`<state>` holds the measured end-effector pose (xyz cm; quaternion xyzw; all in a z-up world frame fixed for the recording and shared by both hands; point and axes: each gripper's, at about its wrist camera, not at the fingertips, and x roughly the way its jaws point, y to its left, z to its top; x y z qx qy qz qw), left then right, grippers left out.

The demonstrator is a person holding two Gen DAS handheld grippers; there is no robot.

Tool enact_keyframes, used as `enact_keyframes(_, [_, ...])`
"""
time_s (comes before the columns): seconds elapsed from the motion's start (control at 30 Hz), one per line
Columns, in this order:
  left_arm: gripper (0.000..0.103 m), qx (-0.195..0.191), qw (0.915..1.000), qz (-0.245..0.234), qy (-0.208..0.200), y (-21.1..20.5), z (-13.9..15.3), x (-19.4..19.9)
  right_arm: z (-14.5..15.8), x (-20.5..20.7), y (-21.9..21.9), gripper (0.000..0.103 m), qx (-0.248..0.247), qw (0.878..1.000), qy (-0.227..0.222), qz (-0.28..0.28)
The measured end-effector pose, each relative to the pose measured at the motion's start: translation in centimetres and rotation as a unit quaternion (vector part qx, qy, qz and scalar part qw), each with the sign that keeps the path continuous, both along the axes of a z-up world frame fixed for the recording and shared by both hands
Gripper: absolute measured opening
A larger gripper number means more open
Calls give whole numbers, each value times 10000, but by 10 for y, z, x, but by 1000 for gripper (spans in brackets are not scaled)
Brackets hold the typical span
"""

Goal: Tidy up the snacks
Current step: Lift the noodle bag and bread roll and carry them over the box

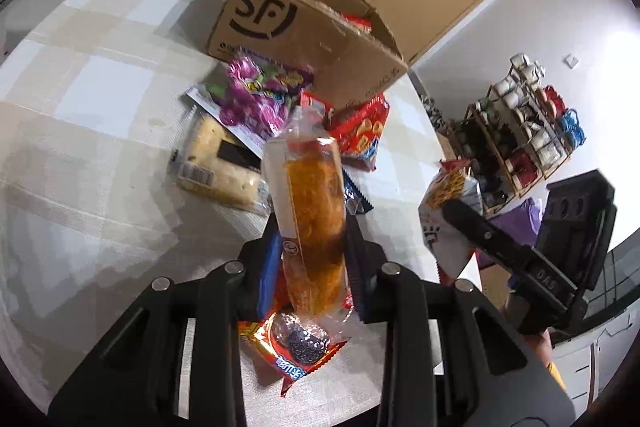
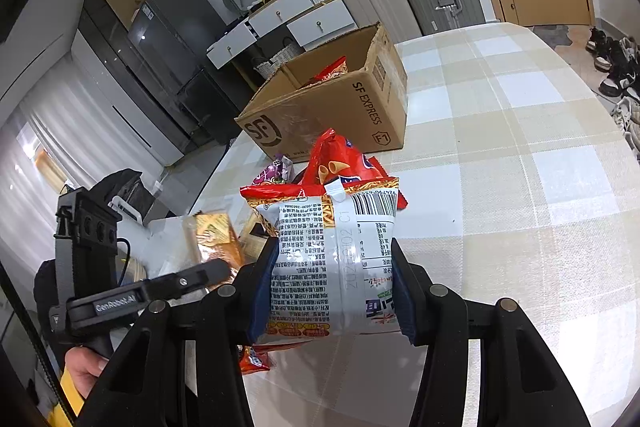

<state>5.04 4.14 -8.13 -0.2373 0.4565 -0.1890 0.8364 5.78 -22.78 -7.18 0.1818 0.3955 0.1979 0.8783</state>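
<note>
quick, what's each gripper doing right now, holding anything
Left gripper: shut on a clear-wrapped orange pastry.
Right gripper: shut on a white noodle snack bag.

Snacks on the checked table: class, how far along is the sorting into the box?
Done: at least one red packet already lies in the cardboard box. In hand: the left gripper is shut on a clear-wrapped orange snack, and the right gripper on a white noodle packet. Left: the purple grape bag, the bread packet and other packets remain on the table.
</note>
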Motion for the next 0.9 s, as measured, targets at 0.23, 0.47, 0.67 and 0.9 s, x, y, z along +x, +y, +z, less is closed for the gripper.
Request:
enact_keyframes(0.23, [26, -86, 9991, 189, -366, 23, 20, -14, 9, -4, 10, 51, 7, 9997, -233, 81])
enact_keyframes(0.47, [26, 181, 9942, 502, -937, 55, 50, -41, 24, -16, 28, 51, -125, 9980, -588, 216])
enact_keyframes(0.67, [26, 842, 9838, 808, -1364, 78, 73, -74, 39, -24, 31, 51, -77, 9953, -930, 259])
enact_keyframes(0.9, [26, 1493, 9725, 853, -1572, 73, 88, -99, 42, -24, 35, 51, -80, 9949, -960, 309])
